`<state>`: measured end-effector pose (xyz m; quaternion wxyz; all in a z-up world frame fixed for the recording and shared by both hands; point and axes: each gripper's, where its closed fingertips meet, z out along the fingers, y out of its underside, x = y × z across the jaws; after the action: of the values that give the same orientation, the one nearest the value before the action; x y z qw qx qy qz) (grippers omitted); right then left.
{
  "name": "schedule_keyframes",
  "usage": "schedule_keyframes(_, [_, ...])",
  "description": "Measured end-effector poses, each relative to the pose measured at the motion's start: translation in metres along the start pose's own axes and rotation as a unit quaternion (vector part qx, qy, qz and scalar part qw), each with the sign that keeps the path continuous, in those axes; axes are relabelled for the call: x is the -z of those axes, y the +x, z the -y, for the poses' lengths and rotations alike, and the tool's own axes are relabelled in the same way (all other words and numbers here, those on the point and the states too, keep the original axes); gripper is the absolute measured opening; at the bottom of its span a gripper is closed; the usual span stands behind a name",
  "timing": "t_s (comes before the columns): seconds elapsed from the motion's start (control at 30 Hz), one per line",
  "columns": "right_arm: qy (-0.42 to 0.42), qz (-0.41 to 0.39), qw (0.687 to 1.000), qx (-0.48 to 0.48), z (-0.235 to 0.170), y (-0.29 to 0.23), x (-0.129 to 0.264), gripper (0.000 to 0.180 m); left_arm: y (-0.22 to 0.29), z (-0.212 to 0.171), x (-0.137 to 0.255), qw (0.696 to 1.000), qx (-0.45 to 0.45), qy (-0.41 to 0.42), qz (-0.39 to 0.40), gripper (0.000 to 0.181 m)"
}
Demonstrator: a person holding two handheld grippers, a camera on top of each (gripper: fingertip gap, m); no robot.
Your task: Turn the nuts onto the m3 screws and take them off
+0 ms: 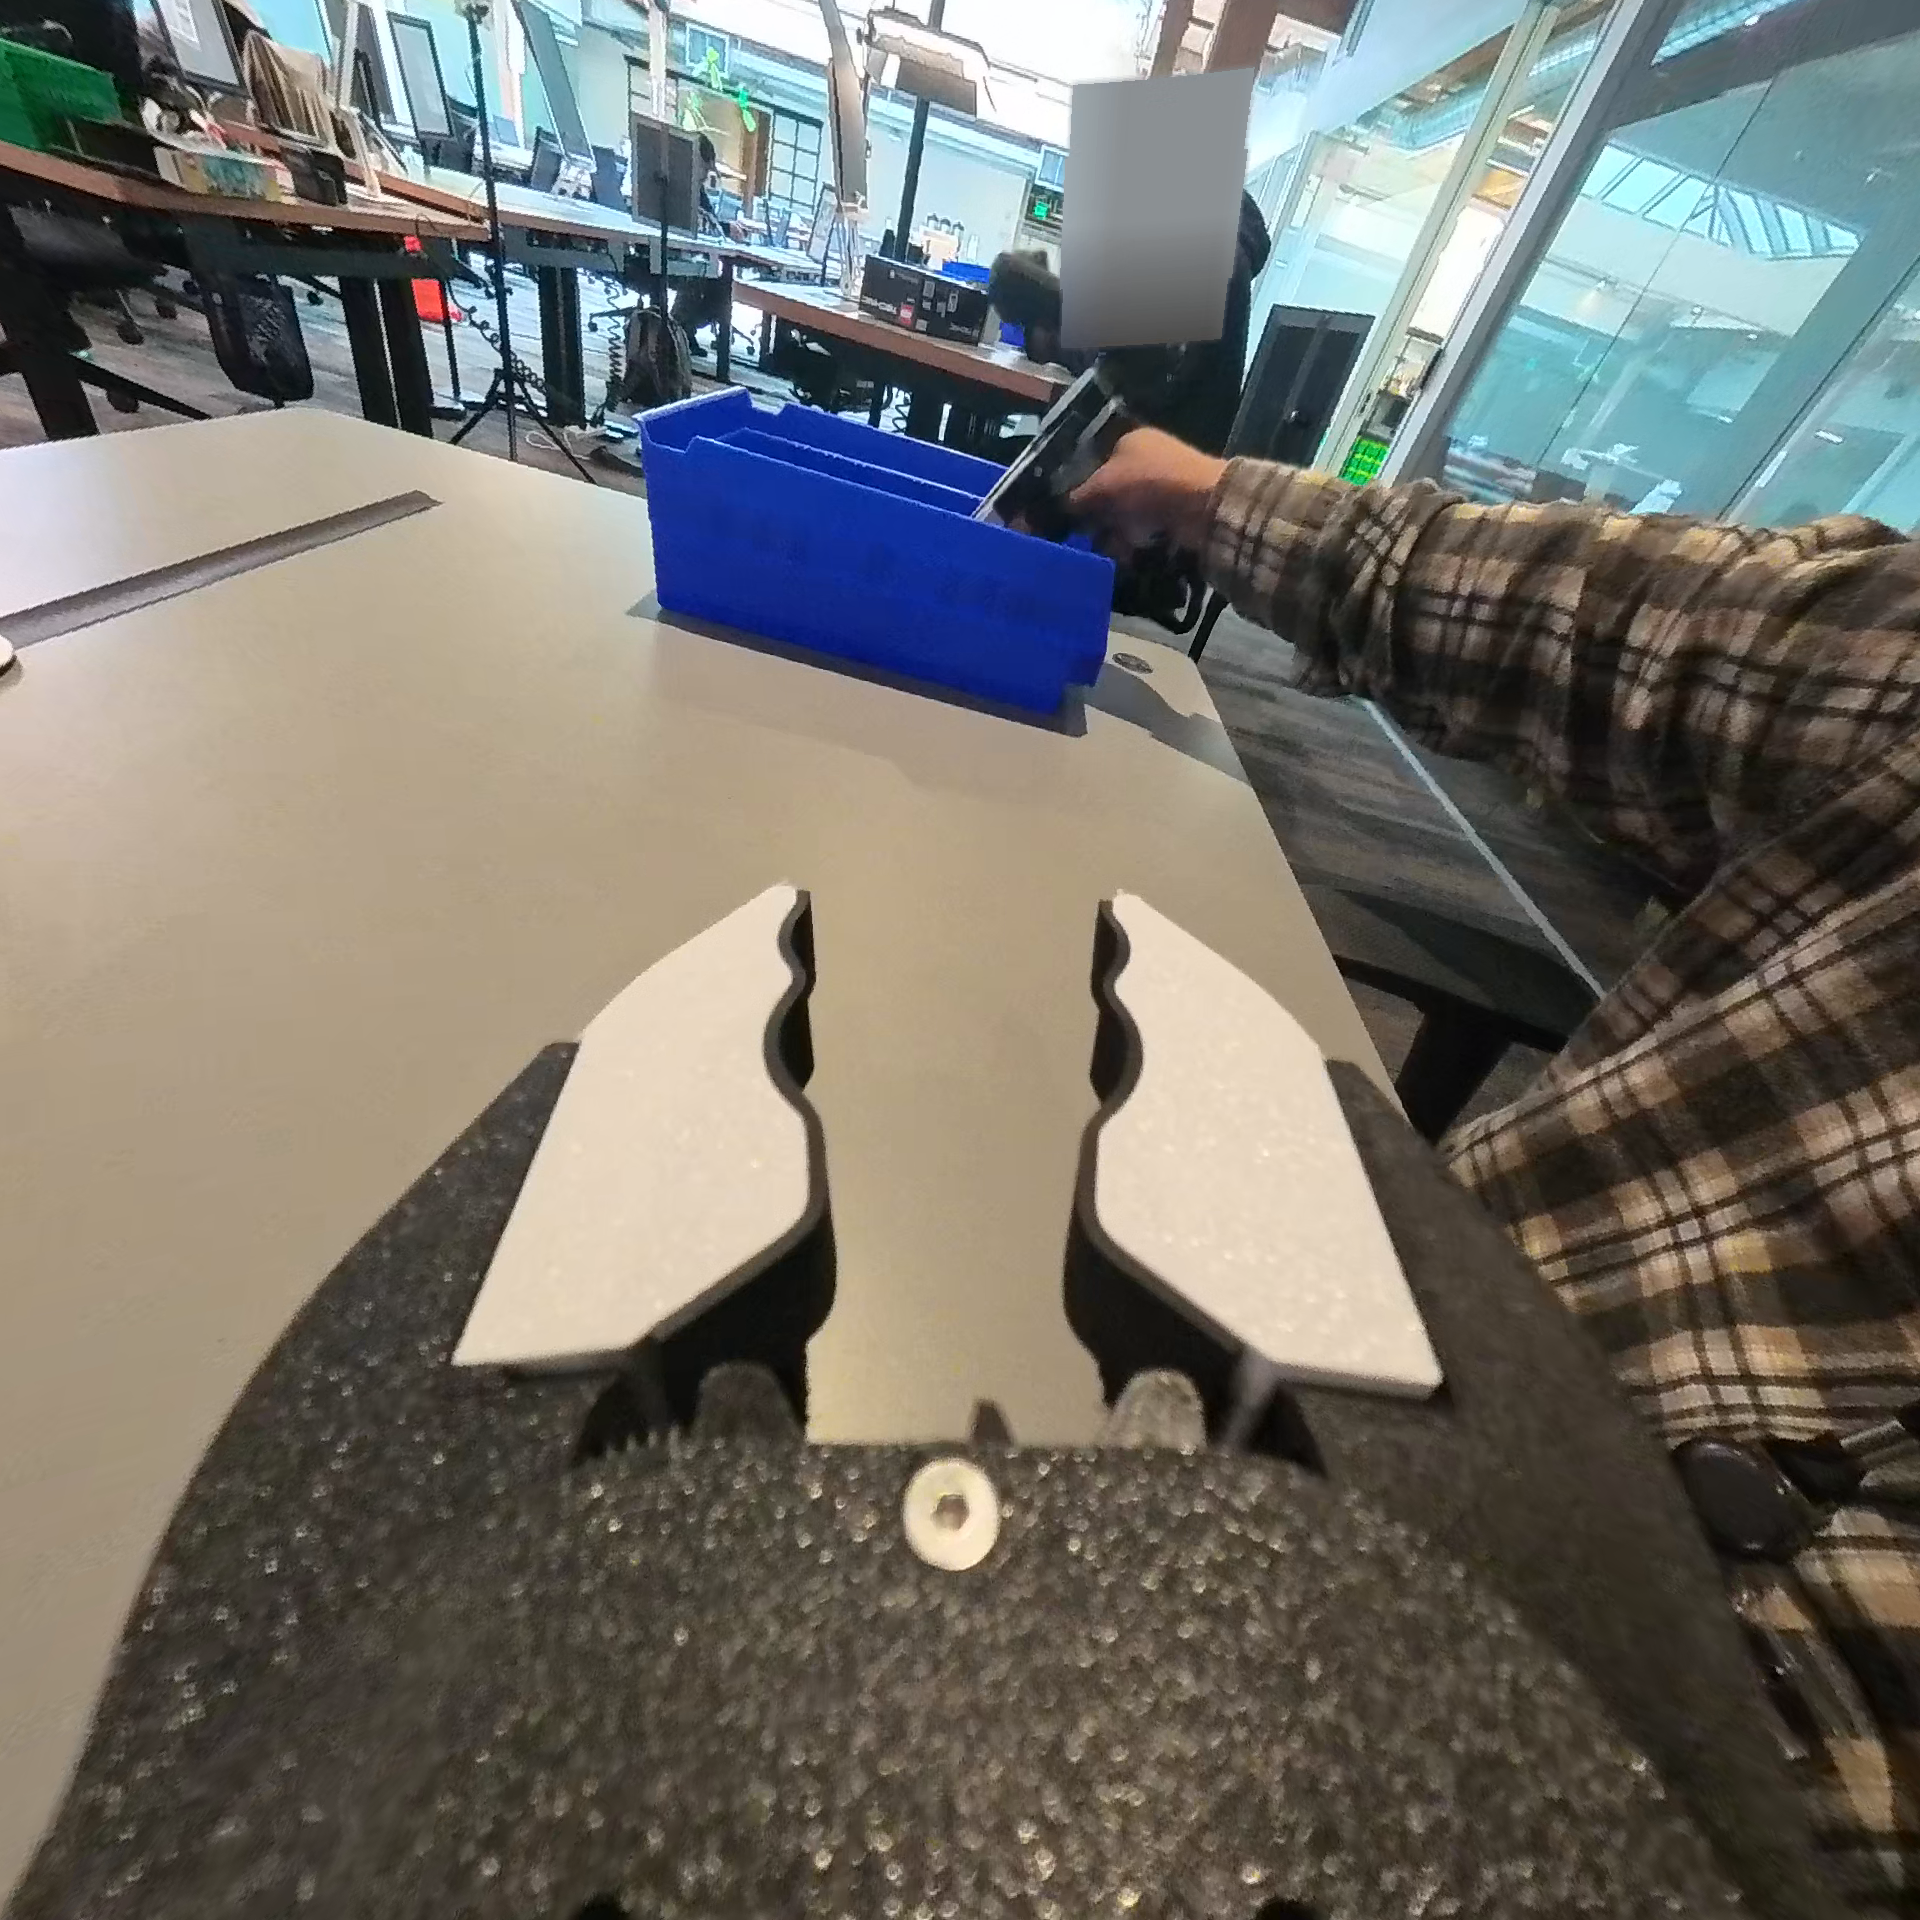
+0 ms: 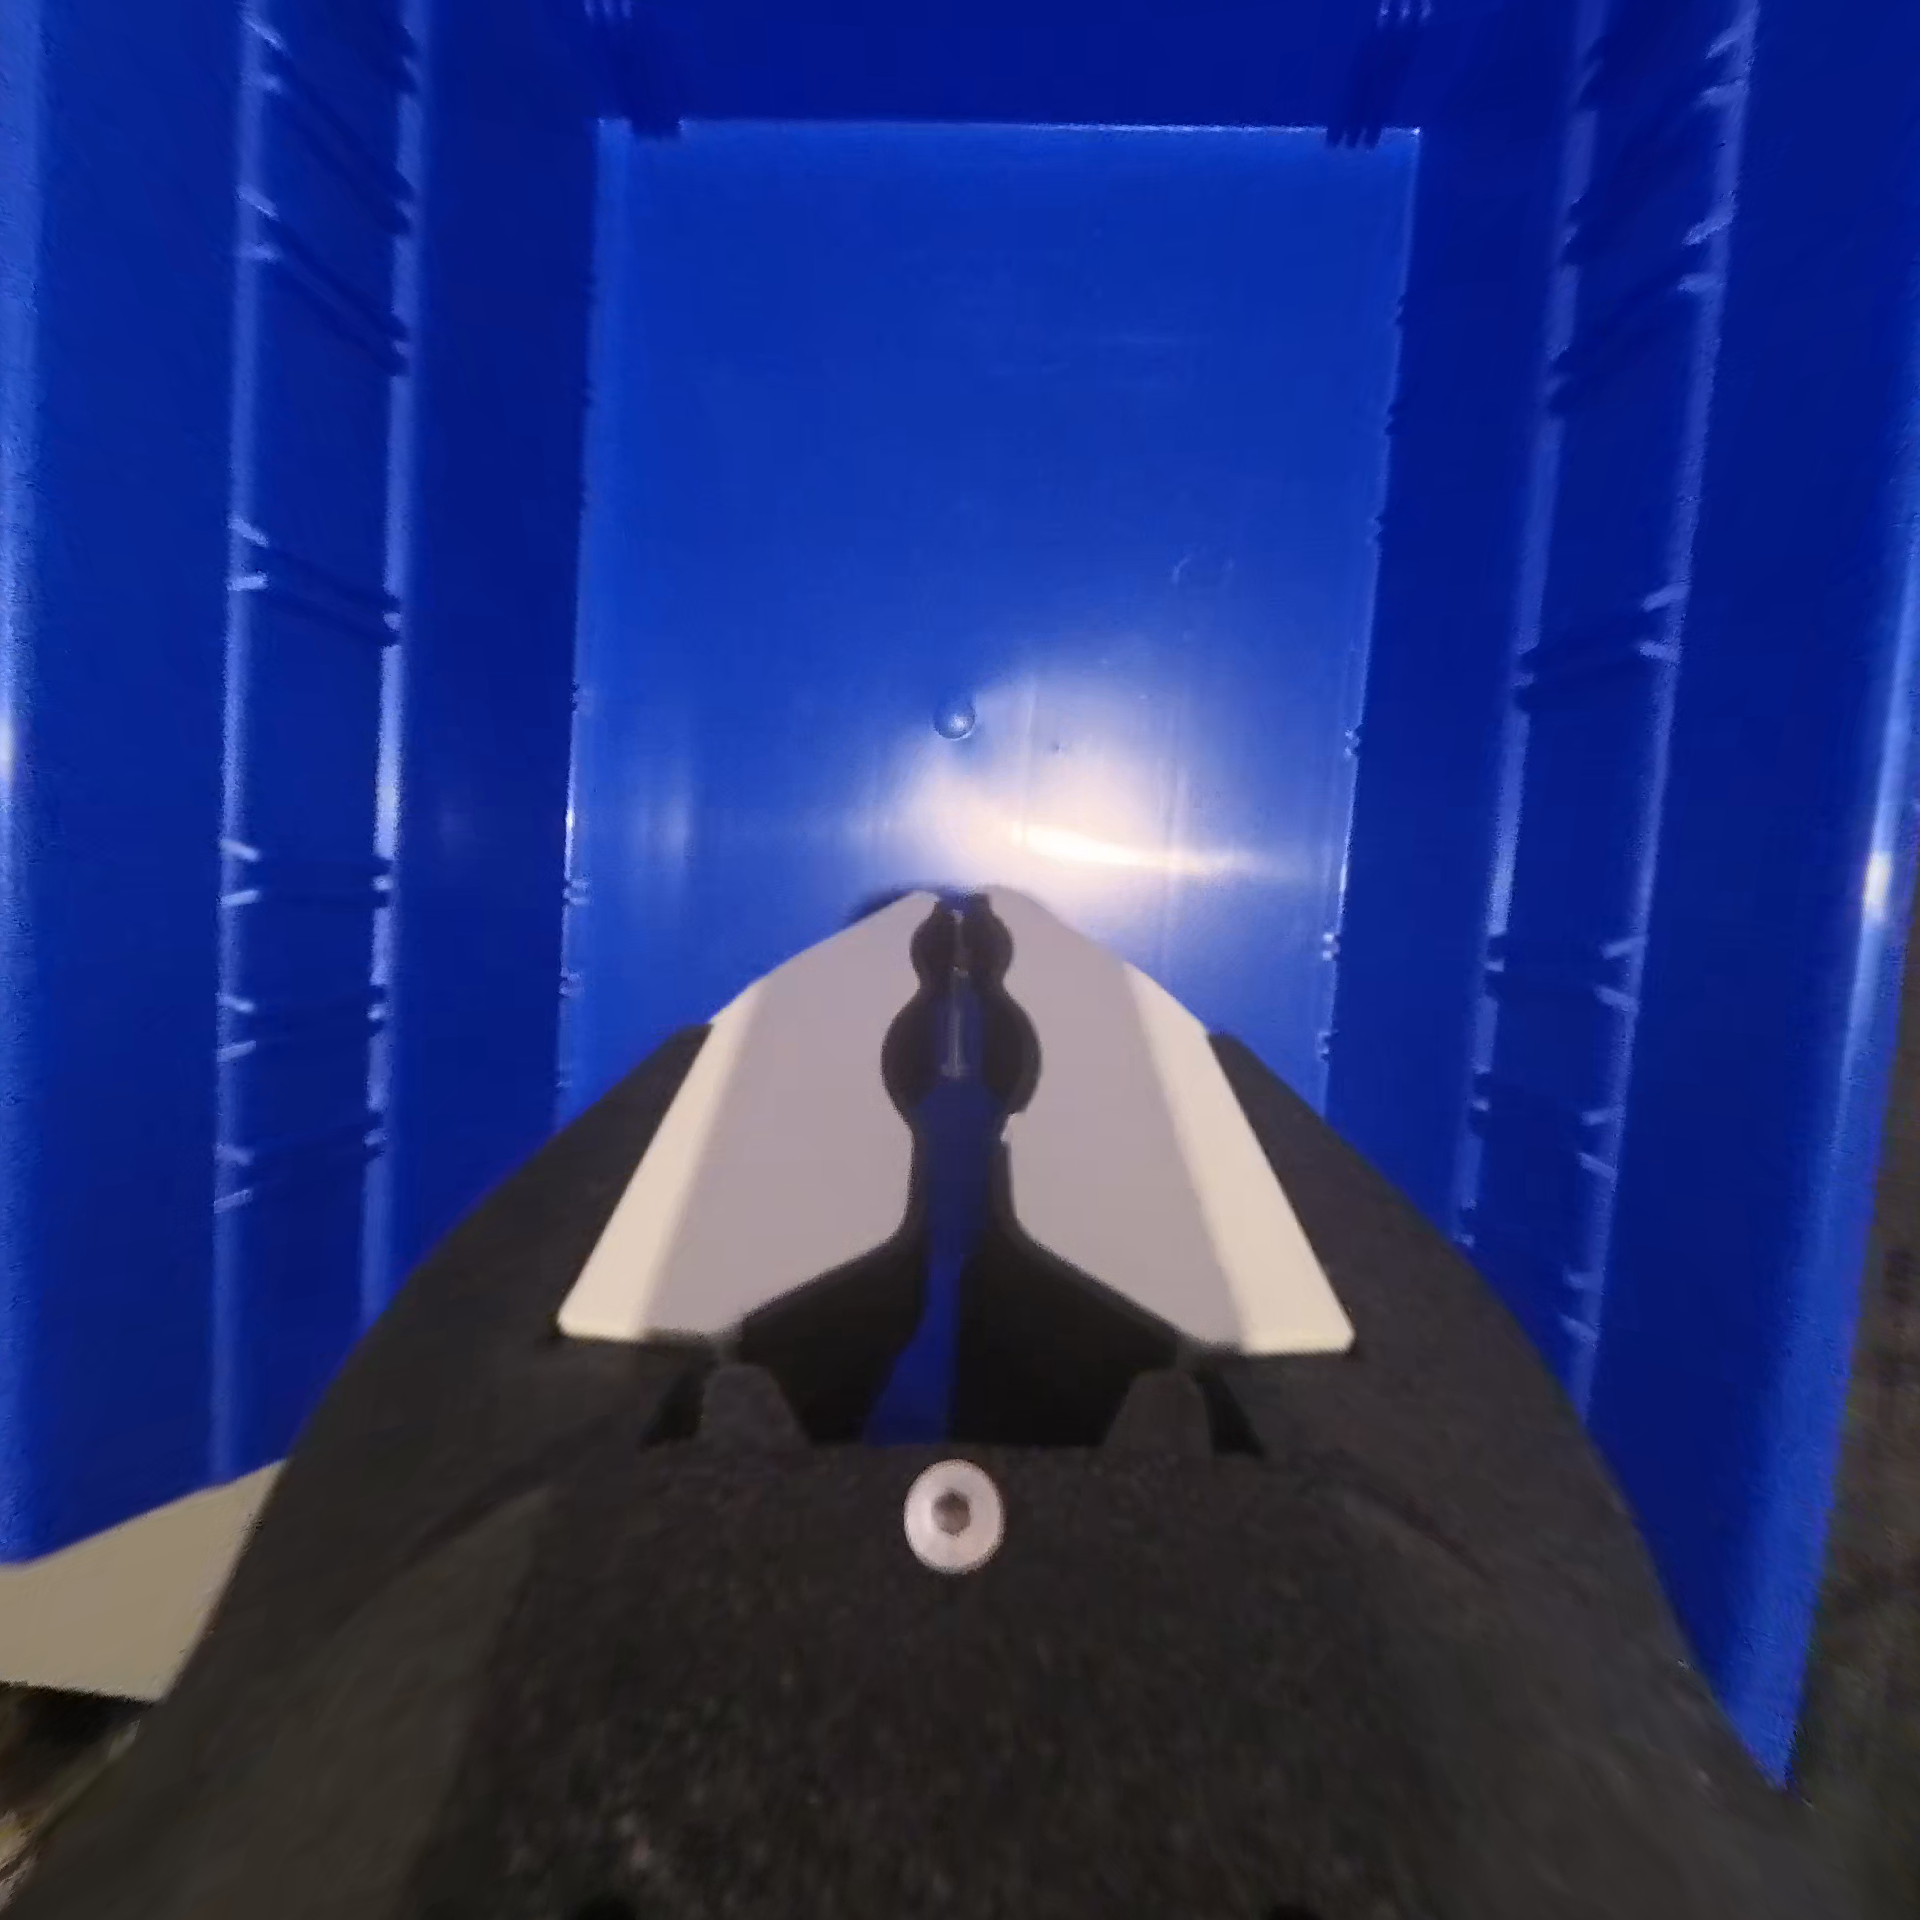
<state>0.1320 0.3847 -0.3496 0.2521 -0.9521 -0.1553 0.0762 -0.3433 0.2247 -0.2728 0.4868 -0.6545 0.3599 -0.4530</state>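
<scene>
While the left gripper (image 1: 951, 935) hovers low over the bare grey table (image 1: 312, 831) with its two pale fingers spread well apart and nothing between them, the right gripper (image 2: 958, 920) is dipped into the blue bin (image 2: 312, 727). In the right wrist view its fingers are drawn together at the tips, and a thin silvery m3 screw (image 2: 954, 1023) lies lengthwise between them, just behind the tips in the scalloped gap; the picture is blurred, so whether a nut sits on it cannot be told. The tips sit at or just above the bin's glossy floor, straight ahead of the camera, with ribbed blue walls rising on either side of the tool. A small rounded bump shows on the floor just beyond the tips; what it is cannot be told.

From the left gripper's own view, the bin (image 1: 873, 582) stands ahead and slightly to the right, near the table's far edge. The right gripper (image 1: 1039, 478) angles down into it from the right, held by a hand (image 1: 1138, 488) in a plaid sleeve (image 1: 1558, 665) that stretches along the right side of the tool.
</scene>
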Motion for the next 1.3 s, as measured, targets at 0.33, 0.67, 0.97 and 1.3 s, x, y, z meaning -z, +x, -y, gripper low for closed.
schedule_keyframes(0.33, [0.047, -0.001, 0.999, -0.015, 0.018, -0.003, 0.017, 0.015, 0.001, 0.003, 0.002, 1.000, 0.001, 0.005, -0.001, 0.050])
schedule_keyframes(0.67, [0.292, 0.024, 0.954, 0.058, 0.111, -0.089, 0.125, 0.042, 0.001, 0.002, 0.001, 1.000, -0.001, 0.003, 0.000, 0.049])
schedule_keyframes(0.97, [0.390, 0.118, 0.900, 0.152, 0.123, -0.236, 0.096, 0.079, -0.001, 0.003, 0.003, 1.000, 0.000, 0.006, 0.004, 0.049])
schedule_keyframes(1.3, [0.422, 0.214, 0.874, 0.113, 0.113, -0.295, -0.004, 0.083, -0.005, 0.000, 0.003, 1.000, 0.004, 0.003, 0.007, 0.049])
